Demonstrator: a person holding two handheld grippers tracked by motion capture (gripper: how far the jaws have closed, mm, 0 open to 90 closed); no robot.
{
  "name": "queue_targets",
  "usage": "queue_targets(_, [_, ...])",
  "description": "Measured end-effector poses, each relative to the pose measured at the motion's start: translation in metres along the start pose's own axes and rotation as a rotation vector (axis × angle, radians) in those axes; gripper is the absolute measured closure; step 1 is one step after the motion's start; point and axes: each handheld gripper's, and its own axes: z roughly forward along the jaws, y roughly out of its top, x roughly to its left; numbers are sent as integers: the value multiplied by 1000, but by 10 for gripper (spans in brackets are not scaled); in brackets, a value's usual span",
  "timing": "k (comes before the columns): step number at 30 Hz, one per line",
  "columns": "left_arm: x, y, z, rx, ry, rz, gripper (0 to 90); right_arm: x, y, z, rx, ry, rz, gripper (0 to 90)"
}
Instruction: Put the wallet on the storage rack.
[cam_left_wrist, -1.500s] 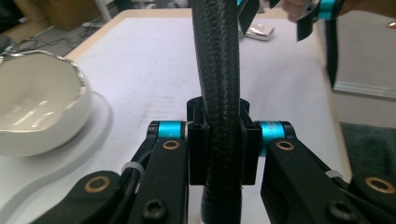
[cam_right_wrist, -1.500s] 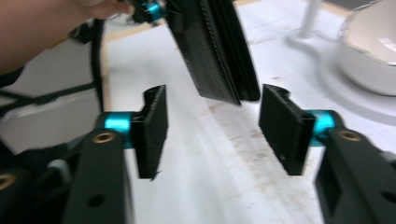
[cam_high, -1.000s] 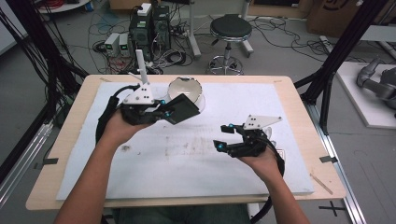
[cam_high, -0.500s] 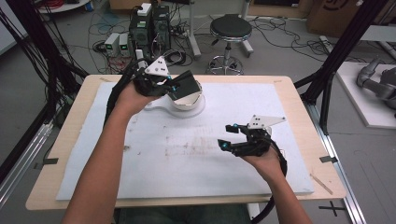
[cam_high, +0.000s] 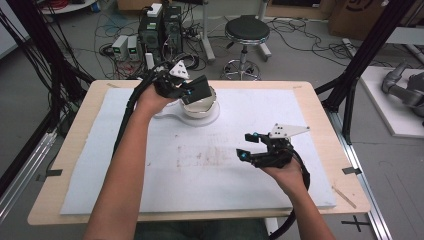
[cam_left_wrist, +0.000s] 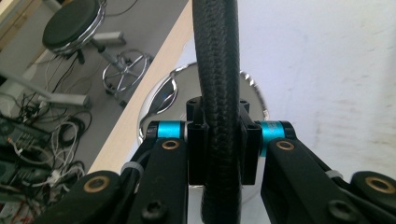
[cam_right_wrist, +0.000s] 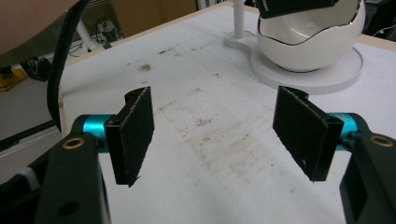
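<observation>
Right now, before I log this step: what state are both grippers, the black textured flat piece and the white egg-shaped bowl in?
Left gripper: shut on the black textured flat piece.
Black textured flat piece: clamped edge-on, held over the bowl.
White egg-shaped bowl with a silver rim: upright on its round white stand, mouth open.
Right gripper: open, empty, above the table.

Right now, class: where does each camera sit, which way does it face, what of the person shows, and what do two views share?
High view: above the person's side, facing forward and down on the white mat; both forearms, the left gripper and right gripper show.
Left gripper view: on the left gripper, looking along its jaws, shut on a black textured flat slab, down at the white egg-shaped bowl.
Right gripper view: on the right gripper, facing across the mat between its open jaws.
Shared: both gripper views show the bowl.
</observation>
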Motion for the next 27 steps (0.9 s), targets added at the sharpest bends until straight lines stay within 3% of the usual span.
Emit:
queue_targets(9, [1,-9,24,52,-32,-17,778,0,0,1,4,1,-8,298])
queue_targets(15, [0,-18,36,46,-51,-82,752,1,0,1,5,4,-9,298])
queue_targets(18, [1,-23,39,61,-28,-129,592,1,0,0,3,4,-5,298])
queue_targets(21, [2,-24,35,44,0,-172,435,1,0,-1,0,3,-6,294])
queue_targets(22, [2,-24,35,44,0,-172,401,1,0,-1,0,3,-6,294])
queue_targets(27, [3,-26,8,-56,26,-213,297,1,0,-1,-3,-5,-6,280])
